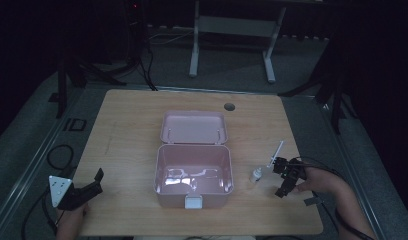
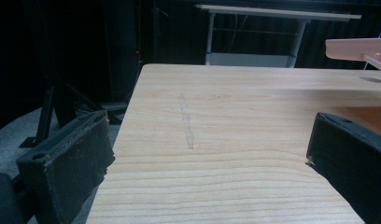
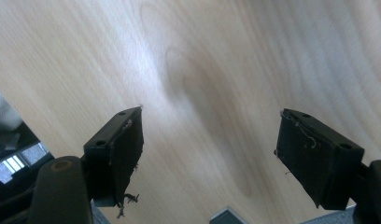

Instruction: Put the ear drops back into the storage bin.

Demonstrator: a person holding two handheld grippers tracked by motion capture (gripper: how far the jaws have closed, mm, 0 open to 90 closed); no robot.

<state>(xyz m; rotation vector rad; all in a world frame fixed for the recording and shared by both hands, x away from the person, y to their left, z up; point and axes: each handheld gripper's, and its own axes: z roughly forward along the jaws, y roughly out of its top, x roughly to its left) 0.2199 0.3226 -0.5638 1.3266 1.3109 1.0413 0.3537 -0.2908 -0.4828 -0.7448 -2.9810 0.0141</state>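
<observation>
Standing just left of the spread, empty right gripper point(image 1: 287, 176), the small bottle point(image 1: 255, 174) stays untouched.

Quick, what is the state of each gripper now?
Left gripper: open, holding nothing.
Right gripper: open, holding nothing, above bare table.

Hidden, cropped and blurred parts

Smeared by motion: the wooden table point(image 3: 193, 70) in the right gripper view. Cut off at the right edge of the left gripper view: the pink box point(image 2: 361, 49), just a lid corner shown. Too small to identify in the high view: the little white bottle point(image 1: 255, 175) and thin white stick point(image 1: 276, 153).
</observation>
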